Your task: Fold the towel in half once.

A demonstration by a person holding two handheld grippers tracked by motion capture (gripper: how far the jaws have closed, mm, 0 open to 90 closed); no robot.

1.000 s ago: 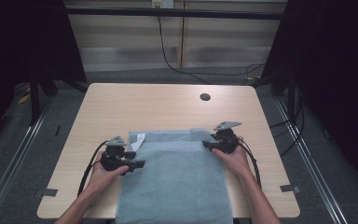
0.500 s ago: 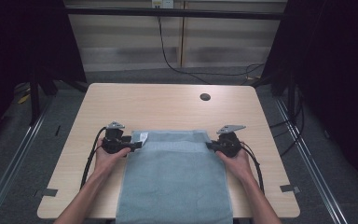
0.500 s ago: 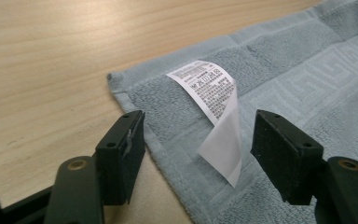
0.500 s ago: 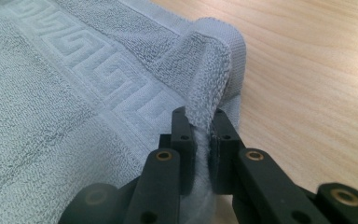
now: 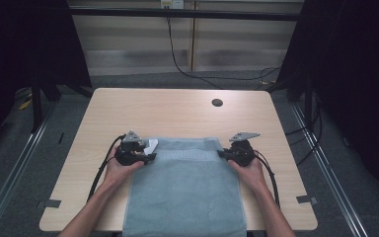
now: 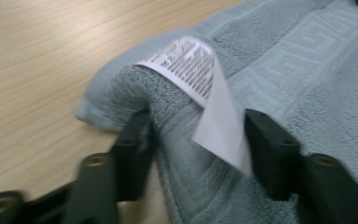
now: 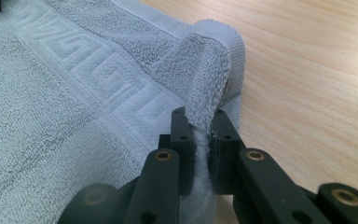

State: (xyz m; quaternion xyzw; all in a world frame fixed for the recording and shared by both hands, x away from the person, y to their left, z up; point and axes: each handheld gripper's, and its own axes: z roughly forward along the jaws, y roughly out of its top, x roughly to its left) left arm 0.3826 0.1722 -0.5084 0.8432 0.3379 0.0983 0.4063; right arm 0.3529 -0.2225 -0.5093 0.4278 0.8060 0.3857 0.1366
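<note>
Towel [image 5: 185, 187] corners are what we want, so with the cloth spread low and centre on the worktop [image 5: 177, 116], our right gripper [image 7: 199, 123] is clenched on one bunched corner while our left gripper [image 6: 196, 133], jaws just closing, straddles the tagged corner ungripped.

Beyond the towel [image 5: 185, 187] the table [image 5: 177, 116] lies bare and open — just a small dark hole [image 5: 217, 102] near its far edge. Cables [image 5: 101, 170] trail beside each hand — little room there.
</note>
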